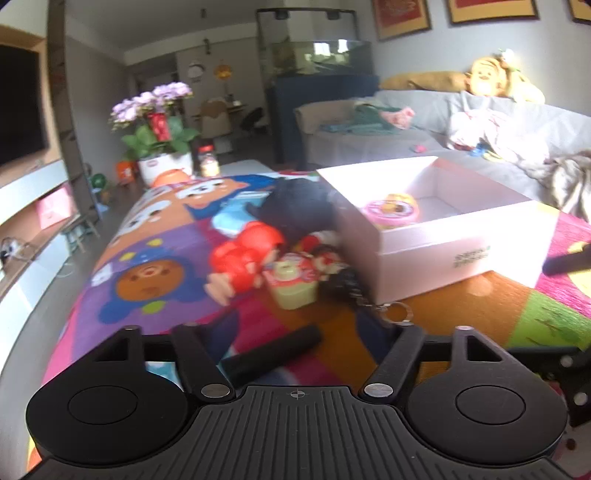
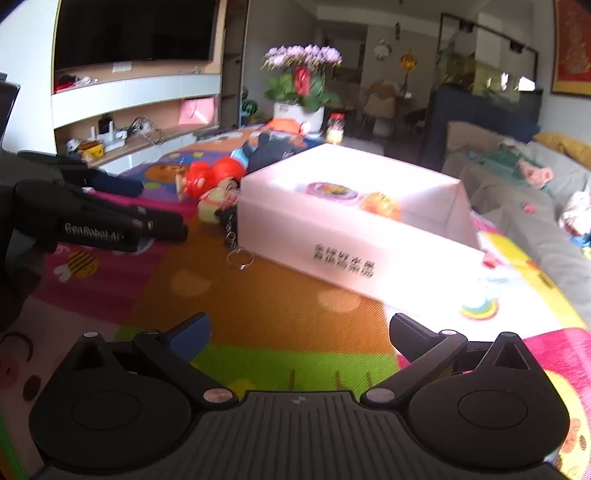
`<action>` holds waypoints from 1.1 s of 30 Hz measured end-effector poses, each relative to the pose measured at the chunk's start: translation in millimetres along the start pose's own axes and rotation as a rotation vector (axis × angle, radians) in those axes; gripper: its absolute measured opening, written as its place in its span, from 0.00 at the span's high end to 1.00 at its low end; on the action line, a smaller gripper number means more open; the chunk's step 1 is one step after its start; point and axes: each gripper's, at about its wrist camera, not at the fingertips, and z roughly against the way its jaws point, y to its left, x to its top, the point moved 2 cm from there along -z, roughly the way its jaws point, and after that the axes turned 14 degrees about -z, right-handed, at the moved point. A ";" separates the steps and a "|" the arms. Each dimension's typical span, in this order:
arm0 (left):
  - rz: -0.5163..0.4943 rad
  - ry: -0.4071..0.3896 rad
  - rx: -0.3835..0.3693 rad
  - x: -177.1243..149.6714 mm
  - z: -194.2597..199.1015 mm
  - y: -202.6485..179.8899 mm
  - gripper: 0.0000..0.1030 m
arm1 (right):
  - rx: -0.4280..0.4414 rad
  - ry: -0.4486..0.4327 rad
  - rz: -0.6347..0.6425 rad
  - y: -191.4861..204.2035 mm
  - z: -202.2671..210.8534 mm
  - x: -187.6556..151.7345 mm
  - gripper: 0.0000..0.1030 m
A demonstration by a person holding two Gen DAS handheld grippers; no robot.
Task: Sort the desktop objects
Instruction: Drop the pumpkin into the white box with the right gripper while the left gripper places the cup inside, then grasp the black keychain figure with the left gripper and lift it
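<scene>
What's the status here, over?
Both tools open, empty. Two toys already in white box. Red figure, keychain pile left of box. Nothing blocking.

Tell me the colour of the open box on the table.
White box, clearest in the left wrist view.

A potted purple orchid [image 2: 301, 79] stands at the desk's far end beside a jar [image 2: 335, 127]. A dark television [image 2: 133, 31] hangs above the shelves [image 2: 129, 92]. A plush monkey [image 1: 491, 79] tops the grey sofa [image 1: 424, 122] near the fish tank [image 1: 319, 55].
</scene>
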 end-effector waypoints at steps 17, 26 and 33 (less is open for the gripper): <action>0.000 0.042 0.089 22.2 -50.7 2.0 0.49 | -0.004 -0.015 -0.153 -23.9 -0.2 1.6 0.00; -0.098 0.038 -0.021 23.6 -67.3 -22.6 0.50 | -0.015 -0.011 -0.176 -26.6 -2.0 2.5 0.00; -0.138 0.031 0.004 20.1 -47.7 -22.7 0.79 | -0.010 0.000 -0.197 -29.6 -3.7 3.8 0.00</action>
